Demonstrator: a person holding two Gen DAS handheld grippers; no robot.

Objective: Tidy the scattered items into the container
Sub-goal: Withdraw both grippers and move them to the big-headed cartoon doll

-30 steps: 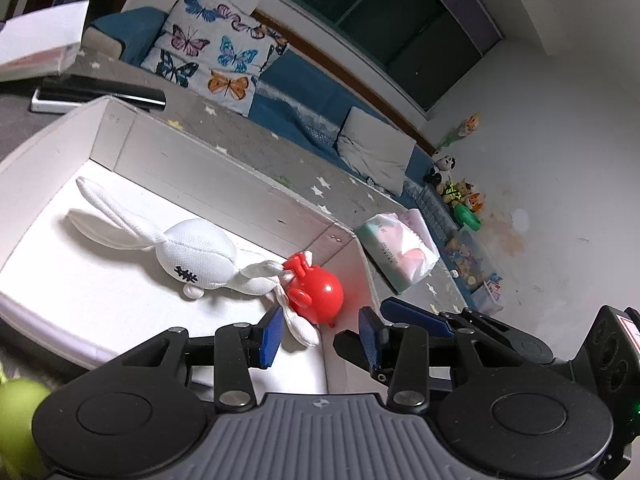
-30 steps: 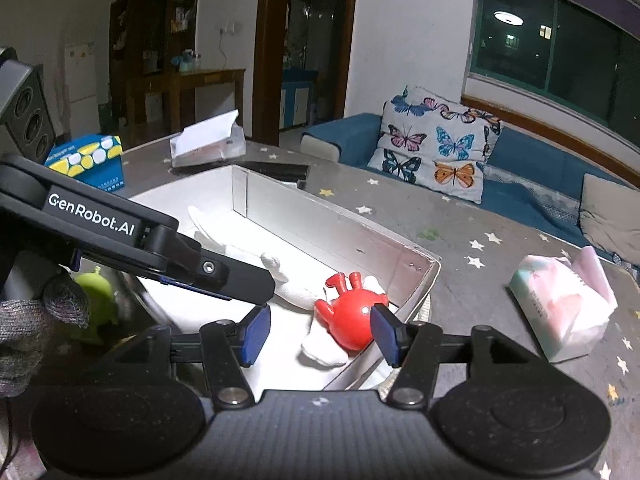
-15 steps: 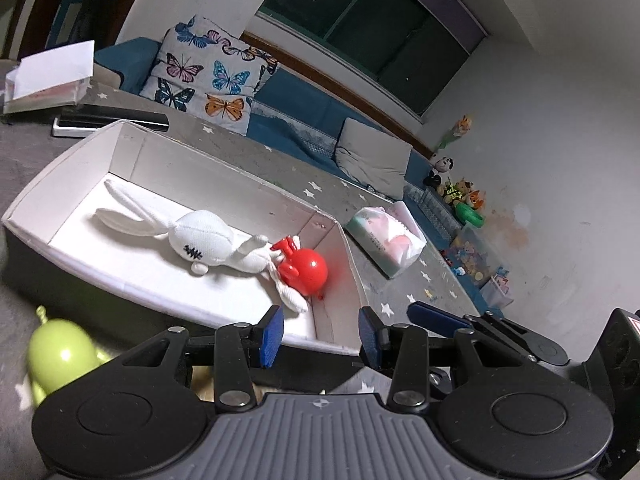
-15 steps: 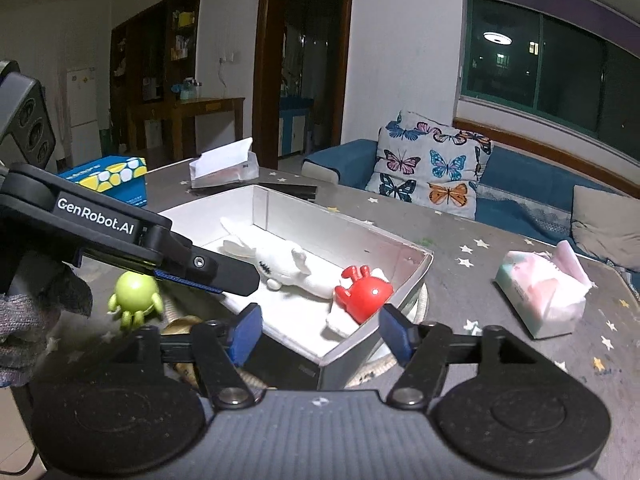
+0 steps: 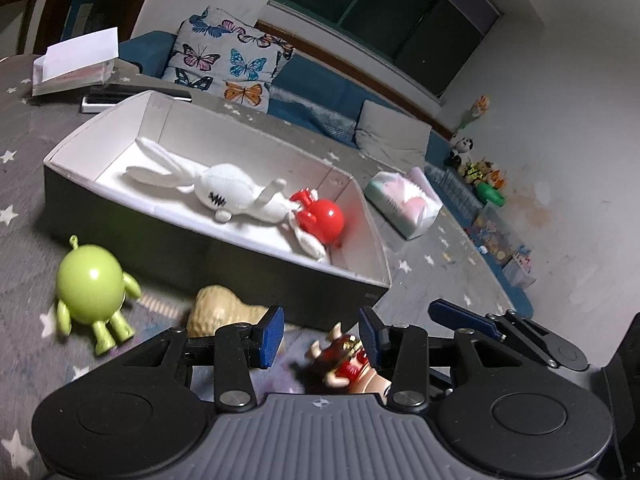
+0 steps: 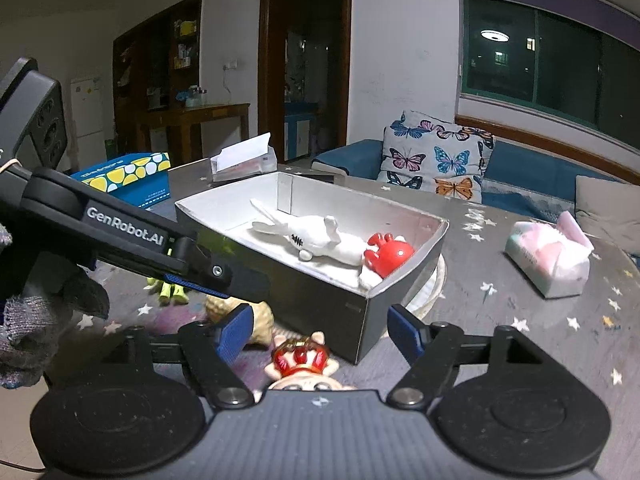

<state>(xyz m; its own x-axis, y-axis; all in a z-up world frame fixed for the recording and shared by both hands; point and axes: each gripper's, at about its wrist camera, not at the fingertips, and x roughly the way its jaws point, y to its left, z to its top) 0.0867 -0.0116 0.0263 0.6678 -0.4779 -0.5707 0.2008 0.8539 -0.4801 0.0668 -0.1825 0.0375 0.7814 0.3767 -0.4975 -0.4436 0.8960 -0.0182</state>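
Walls (image 6: 404, 60): white, stained low at rt in left wrist view.
Window (image 6: 548, 60): wide, dark outside, ceiling lamp reflected.
Sofa (image 6: 532, 172): blue, w/ butterfly cushion (image 6: 436, 156) + grey cushion (image 5: 392, 136).
Doorway (image 6: 308, 60): brown frame, dim room behind.
Sideboard (image 6: 192, 120): wood, far left.
Fridge (image 6: 86, 108): white, beside shelves.

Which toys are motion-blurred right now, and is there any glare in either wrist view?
Left wrist: green figure and horned toy smeared; white rabbit in the box sharper. Right wrist: tissue pack slightly soft, ceiling lamp reflected in the window.
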